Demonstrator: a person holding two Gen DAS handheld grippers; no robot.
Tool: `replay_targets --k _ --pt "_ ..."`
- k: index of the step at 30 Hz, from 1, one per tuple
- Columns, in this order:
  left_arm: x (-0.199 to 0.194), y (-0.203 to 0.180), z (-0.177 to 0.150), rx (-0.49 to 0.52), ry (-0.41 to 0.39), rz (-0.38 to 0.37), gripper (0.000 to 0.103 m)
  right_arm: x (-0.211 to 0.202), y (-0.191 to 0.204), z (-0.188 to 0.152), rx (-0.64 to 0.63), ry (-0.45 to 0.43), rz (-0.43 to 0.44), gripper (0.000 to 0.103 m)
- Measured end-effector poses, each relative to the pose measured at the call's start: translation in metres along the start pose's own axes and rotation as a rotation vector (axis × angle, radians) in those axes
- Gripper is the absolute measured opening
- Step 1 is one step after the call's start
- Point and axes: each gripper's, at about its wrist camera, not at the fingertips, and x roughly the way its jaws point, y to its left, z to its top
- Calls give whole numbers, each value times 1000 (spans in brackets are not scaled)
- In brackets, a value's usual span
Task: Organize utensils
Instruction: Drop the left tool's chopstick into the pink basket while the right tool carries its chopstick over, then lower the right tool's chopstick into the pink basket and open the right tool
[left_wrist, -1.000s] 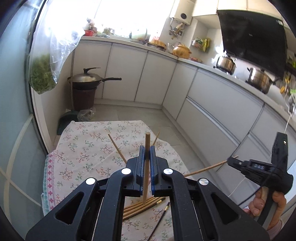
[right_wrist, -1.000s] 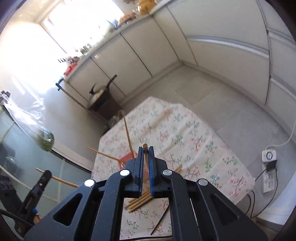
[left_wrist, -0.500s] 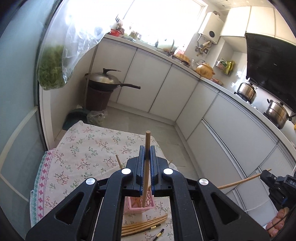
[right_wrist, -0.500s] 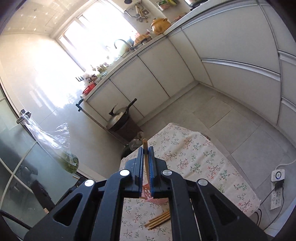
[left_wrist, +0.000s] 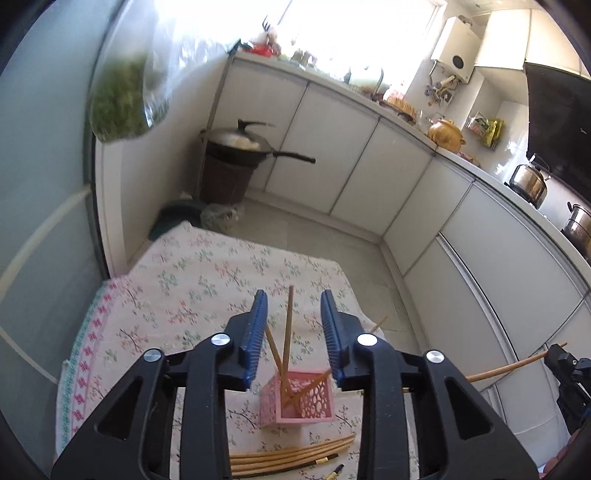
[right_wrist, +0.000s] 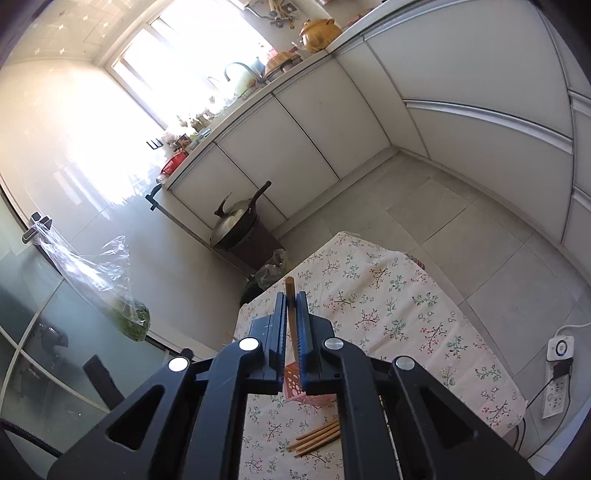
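Daylight floods in from the window (right_wrist: 177, 74), overexposed to white glare above the counter (left_wrist: 332, 79). The hanging bag of greens (left_wrist: 122, 99) is motion-blurred. Fisheye curvature bends cabinets; corners vignette black.

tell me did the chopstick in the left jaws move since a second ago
Yes. The chopstick has left the left gripper, whose jaws have just been opening, and now stands in the pink holder on the floral cloth, touching neither pad.

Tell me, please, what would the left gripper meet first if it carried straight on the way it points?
Probably the upright chopstick standing between the open left gripper's jaws, in the pink holder; past it, the floral tablecloth. Depth is hard to judge here.
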Motion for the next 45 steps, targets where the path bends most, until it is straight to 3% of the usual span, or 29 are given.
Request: replay_targets --k 5,11,22,28,34,45 --pt "-11 5 3 -5 -15 13 37 11 3 -4 -1 21 -6 5" --pt "-8 14 -6 5 33 54 40 31 8 -11 -8 59 -20 5" --pt "-17 17 -6 24 21 58 47 82 12 -22 0 138 -62 5" --pt "-14 16 -8 36 39 49 47 109 10 -24 23 168 -37 10" --pt "-19 6 -10 69 23 35 54 96 19 -28 -41 134 -46 17" --pt "-35 -26 -23 191 -57 76 71 68 38 -49 -260 16 -176 36"
